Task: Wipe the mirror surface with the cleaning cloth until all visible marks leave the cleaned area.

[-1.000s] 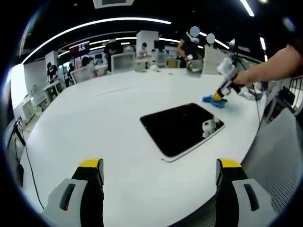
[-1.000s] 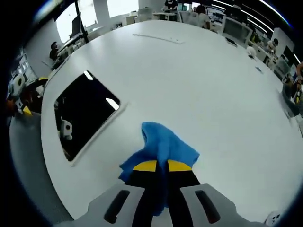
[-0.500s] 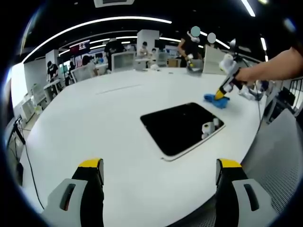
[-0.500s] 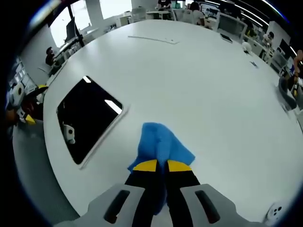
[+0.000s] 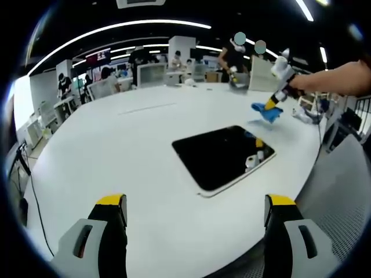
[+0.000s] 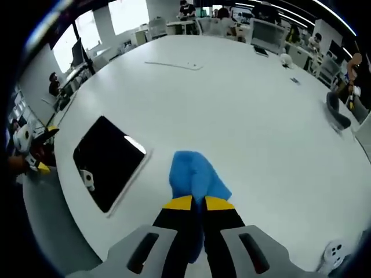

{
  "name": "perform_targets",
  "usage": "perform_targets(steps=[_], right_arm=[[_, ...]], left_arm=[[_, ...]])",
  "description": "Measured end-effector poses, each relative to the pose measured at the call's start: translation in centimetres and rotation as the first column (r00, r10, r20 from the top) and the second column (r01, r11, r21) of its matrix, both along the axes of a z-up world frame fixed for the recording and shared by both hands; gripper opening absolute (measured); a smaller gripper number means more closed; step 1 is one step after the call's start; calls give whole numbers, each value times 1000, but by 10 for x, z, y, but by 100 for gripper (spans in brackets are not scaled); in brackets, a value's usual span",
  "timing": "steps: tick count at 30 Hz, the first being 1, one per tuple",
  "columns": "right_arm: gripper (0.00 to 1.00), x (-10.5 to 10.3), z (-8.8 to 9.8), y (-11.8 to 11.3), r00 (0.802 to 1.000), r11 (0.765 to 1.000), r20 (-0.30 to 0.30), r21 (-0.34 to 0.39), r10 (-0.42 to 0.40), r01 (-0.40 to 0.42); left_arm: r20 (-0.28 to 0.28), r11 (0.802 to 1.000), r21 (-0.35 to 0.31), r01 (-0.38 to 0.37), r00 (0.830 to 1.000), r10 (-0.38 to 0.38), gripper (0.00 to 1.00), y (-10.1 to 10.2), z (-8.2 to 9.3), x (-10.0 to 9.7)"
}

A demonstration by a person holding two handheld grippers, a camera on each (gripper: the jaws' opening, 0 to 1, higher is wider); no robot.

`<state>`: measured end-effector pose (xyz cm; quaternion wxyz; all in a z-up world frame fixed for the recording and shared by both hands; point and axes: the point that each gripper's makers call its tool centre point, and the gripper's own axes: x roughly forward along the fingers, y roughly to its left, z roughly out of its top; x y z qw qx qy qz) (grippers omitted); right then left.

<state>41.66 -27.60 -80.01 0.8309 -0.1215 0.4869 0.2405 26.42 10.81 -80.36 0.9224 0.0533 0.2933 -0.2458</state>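
Observation:
A flat rectangular mirror point(image 5: 223, 155) with a pale frame lies on the big white table point(image 5: 116, 150), dark and reflecting ceiling lights. In the left gripper view my left gripper point(image 5: 196, 217) stands open near the table's front edge, short of the mirror. Beyond the mirror, my right gripper point(image 5: 271, 105) hangs above the table, shut on the blue cleaning cloth point(image 5: 266, 111). In the right gripper view the cloth point(image 6: 194, 176) dangles from my shut right gripper point(image 6: 193, 202), lifted off the table, with the mirror point(image 6: 107, 161) down to the left.
A person's arm point(image 5: 330, 78) holds the right gripper. A thin strip point(image 6: 173, 65) lies far across the table point(image 6: 261, 127). Desks, monitors and several people stand beyond the table's far edge. The left gripper point(image 6: 32, 152) shows by the table's left rim.
My right gripper has lifted the blue cloth off the table and risen higher. The left gripper has stayed still.

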Motion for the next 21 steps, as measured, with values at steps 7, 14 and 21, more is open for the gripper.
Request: perform_targets(steps=[7,14,21], right_arm=[[1,-1,5,-2,1000,1000,-4,0,-10,10],[1,1,7,-4,1000,1000,-7,4,-21,21],[1,-1,3,-2,1000,1000,-24,7,-21,21]], left_arm=[[1,1000,12,1,1000,-1,99,1,-2,1],[2,1000,12,-10,1000,10,99,2,-1,1],[5,1000,15,-6,1000,5,99,2,-1,1]])
